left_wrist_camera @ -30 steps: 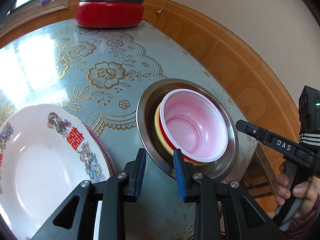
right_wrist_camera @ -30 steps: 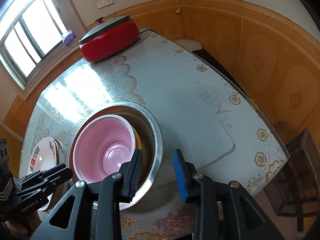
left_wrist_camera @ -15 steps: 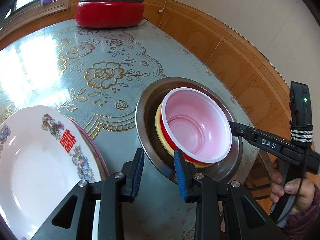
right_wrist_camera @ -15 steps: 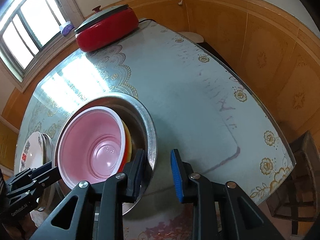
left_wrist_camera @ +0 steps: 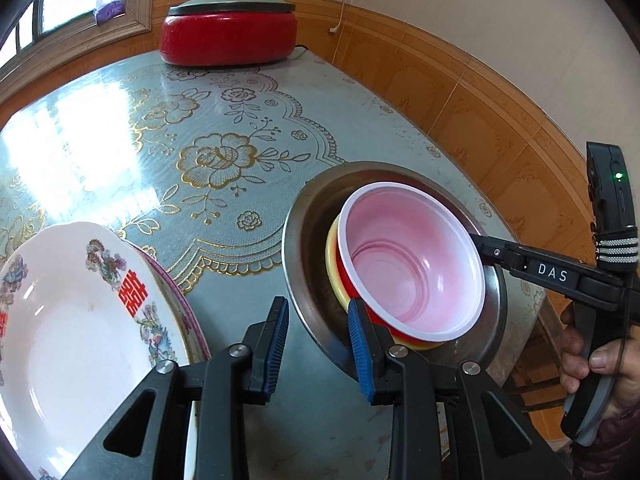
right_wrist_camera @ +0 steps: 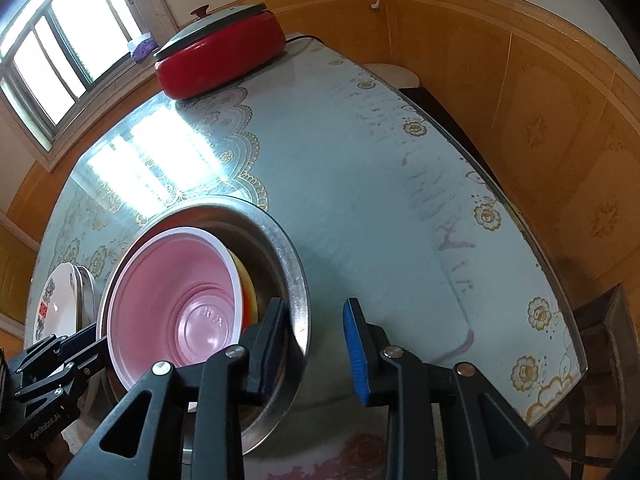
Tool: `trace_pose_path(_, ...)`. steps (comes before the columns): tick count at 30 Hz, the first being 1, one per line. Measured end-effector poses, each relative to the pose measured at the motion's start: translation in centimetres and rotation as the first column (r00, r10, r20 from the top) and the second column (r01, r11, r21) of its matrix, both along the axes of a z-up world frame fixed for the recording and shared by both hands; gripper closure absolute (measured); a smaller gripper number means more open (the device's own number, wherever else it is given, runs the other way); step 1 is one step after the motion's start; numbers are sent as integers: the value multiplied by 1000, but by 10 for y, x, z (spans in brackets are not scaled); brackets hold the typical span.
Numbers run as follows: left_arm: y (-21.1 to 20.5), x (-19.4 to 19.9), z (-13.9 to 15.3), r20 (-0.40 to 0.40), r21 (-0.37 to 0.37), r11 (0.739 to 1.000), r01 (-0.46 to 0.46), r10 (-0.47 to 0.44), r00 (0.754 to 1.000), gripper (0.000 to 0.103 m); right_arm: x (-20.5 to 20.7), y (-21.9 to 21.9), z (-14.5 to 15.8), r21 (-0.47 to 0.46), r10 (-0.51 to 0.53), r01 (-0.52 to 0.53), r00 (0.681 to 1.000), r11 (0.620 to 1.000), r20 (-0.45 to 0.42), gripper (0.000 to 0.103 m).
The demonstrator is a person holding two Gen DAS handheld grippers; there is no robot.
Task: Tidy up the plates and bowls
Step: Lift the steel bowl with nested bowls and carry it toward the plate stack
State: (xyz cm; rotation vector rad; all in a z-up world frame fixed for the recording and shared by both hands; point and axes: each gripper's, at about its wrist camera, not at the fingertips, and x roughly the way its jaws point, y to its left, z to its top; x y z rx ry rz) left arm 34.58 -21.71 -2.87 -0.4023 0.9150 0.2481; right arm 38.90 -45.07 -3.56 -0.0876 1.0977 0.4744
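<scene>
Left tool: your left tool (left_wrist_camera: 318, 344) was spread, nothing between its blue pads; its right finger (left_wrist_camera: 362, 350) sat at the near rim of the wide stainless-steel basin (left_wrist_camera: 298, 248), its left finger over bare worktop.
Right tool: your right tool (right_wrist_camera: 314, 344) was also spread, straddling the basin's rim, the left finger (right_wrist_camera: 272, 344) inside the basin and the right finger (right_wrist_camera: 356, 354) outside above the worktop. No pad visibly touched the metal.
Bowls: the pink-lined plastic bowl with a white rim (left_wrist_camera: 414, 260) sat tilted inside a yellow bowl (left_wrist_camera: 334, 264), both nested in the steel basin near the worktop's right edge.
Plates: the white porcelain plate with red characters and floral prints (left_wrist_camera: 76, 316) lay on top of other plates at the left, well apart from the basin.
Worktop: the pale blue glass-covered worktop with gold flower patterns (left_wrist_camera: 224, 160) carried everything.
Far end: a red electric cooker with a grey lid (left_wrist_camera: 228, 32) stood by the window.
</scene>
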Motion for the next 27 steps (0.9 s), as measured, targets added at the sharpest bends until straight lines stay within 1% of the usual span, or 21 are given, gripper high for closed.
trace_pose_path(1,-1,0,0,2,4,1000,0,0,1000,73,1,0,1,2,2,-2,1000,1000,0,72)
trace_pose_path(4,-2,2,-1,10,12,1000,-3,2,1000,73,3,-2,2,11,10,-10,1000,1000,3,72)
trace_pose_path(8,-1,3,-3,19,16,1000,-14,14,1000,73,3,0,2,-1,38,-38,999,999,2,72)
trace_pose_path(14,0,8,-5,40,21,999,-31,30,999,73,8,1,-5,-3,64,-64,998,998,-23,72)
trace_pose_path(19,4,15,-7,57,25,999,-45,43,997,73,12,4,-8,-13,94,-94,995,995,-18,73)
trace_pose_path(21,3,17,-8,60,25,999,-43,42,997,70,12,6,-8,-30,107,-107,994,994,-6,76)
trace_pose_path(23,3,17,-10,62,19,999,-41,40,997,64,12,8,-8,-54,121,-121,993,991,6,81)
trace_pose_path(25,4,16,-13,50,10,999,-45,45,998,57,15,8,-7,-75,122,-121,992,990,14,83)
trace_pose_path(27,6,16,-16,57,-26,999,-38,39,998,55,19,5,-7,-66,119,-119,993,991,4,83)
